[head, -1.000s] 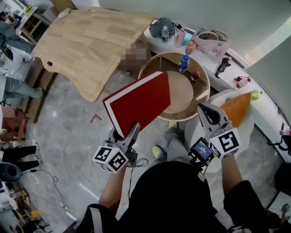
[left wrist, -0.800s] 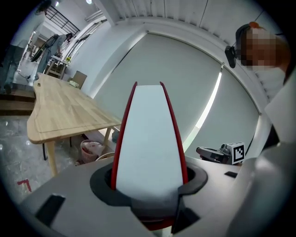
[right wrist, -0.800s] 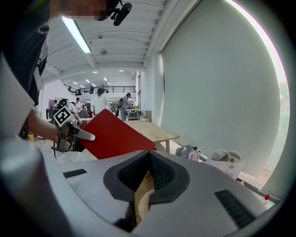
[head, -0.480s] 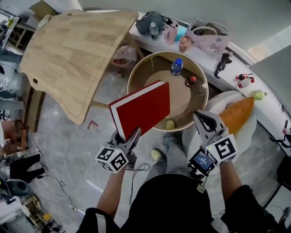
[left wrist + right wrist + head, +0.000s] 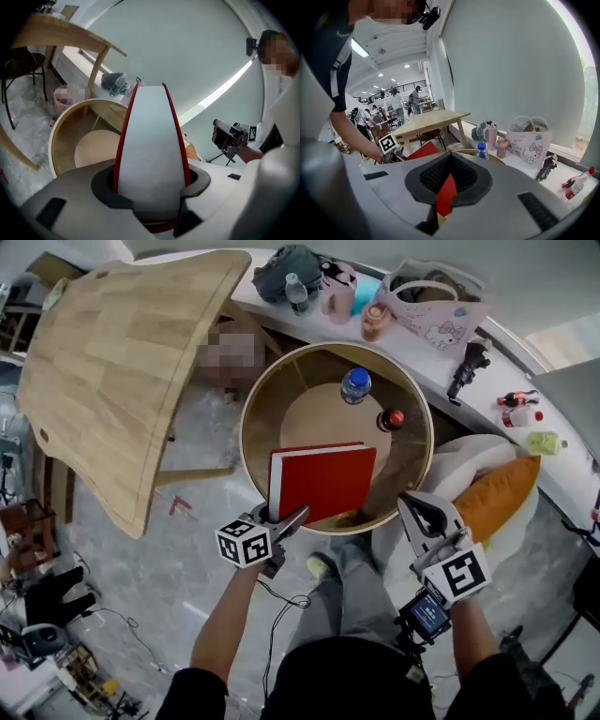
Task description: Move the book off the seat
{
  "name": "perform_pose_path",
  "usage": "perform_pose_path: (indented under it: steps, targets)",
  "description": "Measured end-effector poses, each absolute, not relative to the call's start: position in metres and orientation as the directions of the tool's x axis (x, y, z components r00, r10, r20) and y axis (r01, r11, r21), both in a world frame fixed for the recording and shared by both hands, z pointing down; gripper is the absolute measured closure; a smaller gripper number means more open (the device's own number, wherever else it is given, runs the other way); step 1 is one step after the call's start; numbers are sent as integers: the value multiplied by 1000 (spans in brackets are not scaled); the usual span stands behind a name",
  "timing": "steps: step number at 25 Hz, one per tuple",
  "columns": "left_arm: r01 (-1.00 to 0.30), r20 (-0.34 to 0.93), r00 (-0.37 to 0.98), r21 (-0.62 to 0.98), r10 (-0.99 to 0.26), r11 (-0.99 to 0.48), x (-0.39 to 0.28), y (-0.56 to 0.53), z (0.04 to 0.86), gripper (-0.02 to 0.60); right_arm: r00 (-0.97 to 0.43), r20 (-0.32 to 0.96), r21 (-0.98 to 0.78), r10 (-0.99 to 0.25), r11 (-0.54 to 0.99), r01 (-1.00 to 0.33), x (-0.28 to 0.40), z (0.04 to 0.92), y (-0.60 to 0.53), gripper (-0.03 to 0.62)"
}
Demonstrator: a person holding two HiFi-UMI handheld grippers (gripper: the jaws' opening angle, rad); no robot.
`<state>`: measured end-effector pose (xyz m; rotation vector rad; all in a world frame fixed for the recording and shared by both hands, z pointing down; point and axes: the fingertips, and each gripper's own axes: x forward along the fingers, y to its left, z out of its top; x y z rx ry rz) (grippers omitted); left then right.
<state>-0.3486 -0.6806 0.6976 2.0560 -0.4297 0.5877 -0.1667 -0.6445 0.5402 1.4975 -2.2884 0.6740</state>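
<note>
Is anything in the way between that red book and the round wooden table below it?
Nothing visible. The red book, clamped in the left gripper, hangs over the near part of the round wooden table; the blue-capped bottle and red-capped bottle stand farther back, clear of it.

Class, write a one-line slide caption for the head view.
Left gripper holds a red book over a round wooden table.

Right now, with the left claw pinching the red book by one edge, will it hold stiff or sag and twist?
Likely stiff: the red book juts out flat from the left claw, with no visible droop. It looks thick, so probably heavy enough to pivot in that one-edge grip. Set flat on the round table, it should not tip.
</note>
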Motion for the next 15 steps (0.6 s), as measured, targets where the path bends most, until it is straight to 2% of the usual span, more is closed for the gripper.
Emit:
perform_pose_path:
  steps: [4,9,15]
  targets:
    - [-494,565,825,719,-3,-488,-335,-701,745,334,-402,520,-262,-754,307,-915,-152,571,-650,585]
    - [-474,522,853,780,5,-408,-333,-723,774,322,-409,536,-249,-738,325,-913,-155,588,-655,585]
    - [-585,623,781,701,-49,-407,-349,-738,810,239,-415,501,-256,-759,328,-909,-155,590,-666,585]
